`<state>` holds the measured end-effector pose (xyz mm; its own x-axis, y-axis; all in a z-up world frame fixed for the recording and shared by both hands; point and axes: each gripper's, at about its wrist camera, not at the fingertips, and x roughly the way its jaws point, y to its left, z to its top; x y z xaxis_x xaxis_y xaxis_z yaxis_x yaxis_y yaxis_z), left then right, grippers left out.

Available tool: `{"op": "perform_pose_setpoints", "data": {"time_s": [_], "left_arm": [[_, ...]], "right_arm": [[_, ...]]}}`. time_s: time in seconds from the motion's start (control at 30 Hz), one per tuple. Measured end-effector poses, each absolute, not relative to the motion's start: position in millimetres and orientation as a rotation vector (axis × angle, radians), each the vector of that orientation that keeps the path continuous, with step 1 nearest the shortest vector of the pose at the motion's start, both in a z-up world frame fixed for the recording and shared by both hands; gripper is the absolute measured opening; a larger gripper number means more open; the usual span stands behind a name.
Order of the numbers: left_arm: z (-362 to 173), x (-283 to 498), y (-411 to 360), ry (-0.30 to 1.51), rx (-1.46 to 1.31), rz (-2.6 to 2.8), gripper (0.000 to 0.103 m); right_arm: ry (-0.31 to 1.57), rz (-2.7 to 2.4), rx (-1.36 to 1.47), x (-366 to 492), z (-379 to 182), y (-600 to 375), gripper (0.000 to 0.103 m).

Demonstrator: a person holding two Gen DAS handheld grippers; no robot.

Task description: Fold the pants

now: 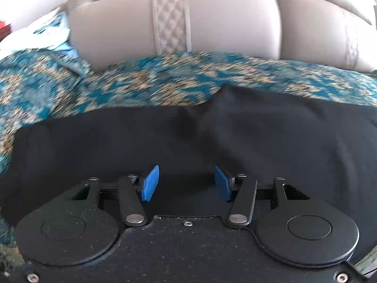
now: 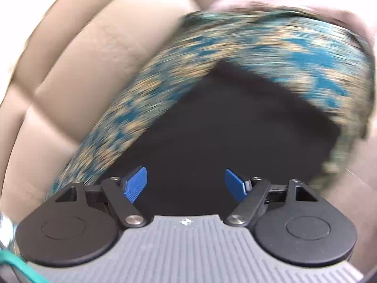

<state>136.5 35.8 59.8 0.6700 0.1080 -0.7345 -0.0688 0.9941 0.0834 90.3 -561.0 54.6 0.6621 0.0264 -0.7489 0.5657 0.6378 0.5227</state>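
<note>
Patterned bedspread [image 1: 146, 77], one black pants [image 1: 259, 136], two spread-jawed grippers

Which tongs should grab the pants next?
Left, probably: the left tongs hang open over a raised fold in the pants. The right tongs, also open, face flat cloth.

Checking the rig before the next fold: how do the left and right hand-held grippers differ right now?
The left hand-held gripper has a speckled black base plate; the right hand-held gripper has a ribbed grey one. The left's view of the black pants is fairly sharp; the right's view is heavily motion-blurred. Both stand open, blue pads apart, empty, above the pants on the teal patterned cover.
</note>
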Motion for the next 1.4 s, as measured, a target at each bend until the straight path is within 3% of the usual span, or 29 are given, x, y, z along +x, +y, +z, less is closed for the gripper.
{"op": "perform_pose_setpoints", "data": {"time_s": [0.33,0.63,1.1,1.23,1.33,1.4], "left_arm": [[62,126,65,0.842,0.043,0.174,0.059],[58,131,68,0.864,0.027,0.178,0.063],[56,133,74,0.870,-0.012,0.190,0.070],[55,133,74,0.866,-0.014,0.192,0.072],[54,132,74,0.859,-0.018,0.196,0.073],[54,132,74,0.857,-0.021,0.196,0.073]], "right_arm": [[0.643,-0.615,1.137,17,27,-640,0.084],[0.525,-0.603,1.379,3,-8,-671,0.087],[0.672,-0.542,1.073,41,16,-645,0.084],[0.638,-0.521,1.025,41,15,-646,0.084],[0.631,-0.495,0.970,43,16,-640,0.078],[0.651,-0.475,0.904,48,21,-631,0.064]]}}
